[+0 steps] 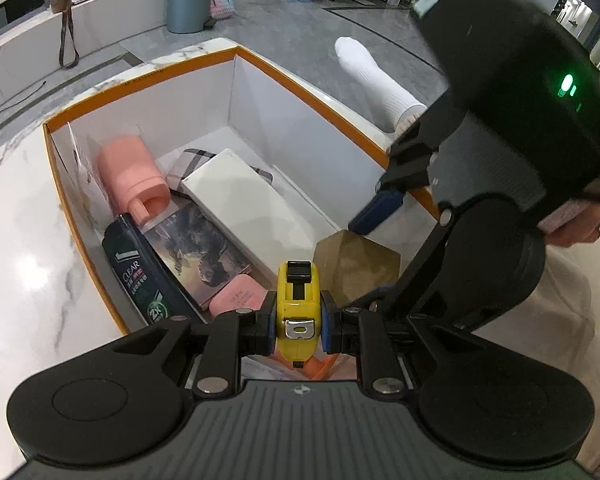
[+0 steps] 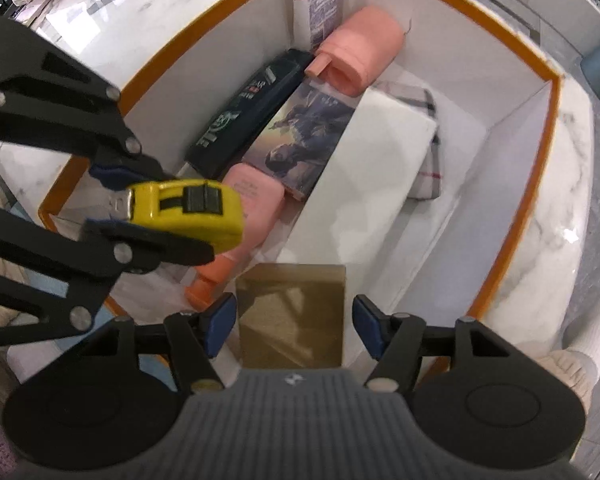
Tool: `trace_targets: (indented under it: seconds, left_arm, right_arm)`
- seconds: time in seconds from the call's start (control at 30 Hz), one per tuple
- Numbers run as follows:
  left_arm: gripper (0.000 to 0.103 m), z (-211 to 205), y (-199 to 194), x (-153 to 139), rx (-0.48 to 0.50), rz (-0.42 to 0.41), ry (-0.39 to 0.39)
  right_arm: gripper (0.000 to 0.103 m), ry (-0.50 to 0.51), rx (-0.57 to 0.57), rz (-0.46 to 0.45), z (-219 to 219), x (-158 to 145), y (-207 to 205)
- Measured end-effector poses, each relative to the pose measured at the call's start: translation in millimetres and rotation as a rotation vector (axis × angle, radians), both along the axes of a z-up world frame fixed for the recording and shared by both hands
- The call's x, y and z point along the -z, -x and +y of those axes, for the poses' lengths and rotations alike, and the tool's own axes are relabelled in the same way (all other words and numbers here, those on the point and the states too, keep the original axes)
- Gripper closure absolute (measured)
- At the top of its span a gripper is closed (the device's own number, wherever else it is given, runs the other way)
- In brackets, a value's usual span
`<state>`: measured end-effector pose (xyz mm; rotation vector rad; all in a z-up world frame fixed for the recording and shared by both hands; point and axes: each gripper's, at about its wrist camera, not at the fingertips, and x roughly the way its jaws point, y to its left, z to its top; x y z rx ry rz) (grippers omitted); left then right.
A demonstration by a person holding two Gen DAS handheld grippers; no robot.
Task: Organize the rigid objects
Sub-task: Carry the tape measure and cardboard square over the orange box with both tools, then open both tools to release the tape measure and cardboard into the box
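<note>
My left gripper [image 1: 298, 326] is shut on a yellow tape measure [image 1: 298, 308] and holds it above the near end of an orange-rimmed white box [image 1: 148, 80]. The tape measure [image 2: 188, 210] and left gripper [image 2: 140, 216] also show at the left of the right wrist view. My right gripper [image 2: 294, 330] is open, its blue pads either side of a gold box [image 2: 292, 316] that lies in the white box [image 2: 516, 40]. In the left wrist view the gold box [image 1: 358, 268] sits below the right gripper's blue fingertip [image 1: 376, 210].
The box holds a pink bottle [image 1: 134, 178], a dark CLEAR shampoo bottle [image 1: 144, 276], a picture book [image 1: 198, 248], a long white box [image 1: 240, 204], a pink case [image 1: 240, 298] and plaid cloth [image 2: 428, 136]. It stands on a marble table [image 1: 24, 248].
</note>
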<state>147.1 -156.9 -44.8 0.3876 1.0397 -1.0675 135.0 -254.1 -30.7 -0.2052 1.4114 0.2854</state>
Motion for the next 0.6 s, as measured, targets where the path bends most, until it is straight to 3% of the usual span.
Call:
trace_targets:
  seconds: [0.1, 0.17, 0.23, 0.3, 0.4, 0.5, 0.6]
  left_arm:
    - [0.081, 2.6, -1.4, 2.3, -0.020, 0.024, 0.007]
    - [0.081, 4.2, -1.2, 4.4, -0.034, 0.032, 0.004]
    - [0.081, 4.4, -0.8, 5.2, -0.051, 0.037, -0.003]
    - [0.081, 3.5, -0.5, 4.9, -0.065, 0.037, -0.011]
    - [0.081, 1.9, 0.0, 3.6, -0.068, 0.031, -0.019]
    - [0.081, 3.0, 2.4, 2.0, -0.062, 0.022, -0.030]
    - [0.081, 4.2, 2.5, 1.8, -0.065, 0.024, -0.035]
  right_arm:
    - [0.036, 0.006, 0.004, -0.034, -4.5, -10.0, 1.2]
    - [0.043, 0.008, 0.011, -0.053, -8.3, -17.3, 3.1]
    - [0.061, 0.021, 0.017, -0.081, -12.6, -23.8, 5.0]
    - [0.071, 0.010, 0.023, -0.088, -15.6, -25.4, 6.6]
    - [0.071, -0.010, 0.018, -0.092, -13.3, -19.5, 7.1]
    - [0.059, 0.010, -0.015, -0.109, -5.8, -12.3, 7.1]
    - [0.061, 0.040, -0.045, -0.084, -1.4, -10.1, 6.2]
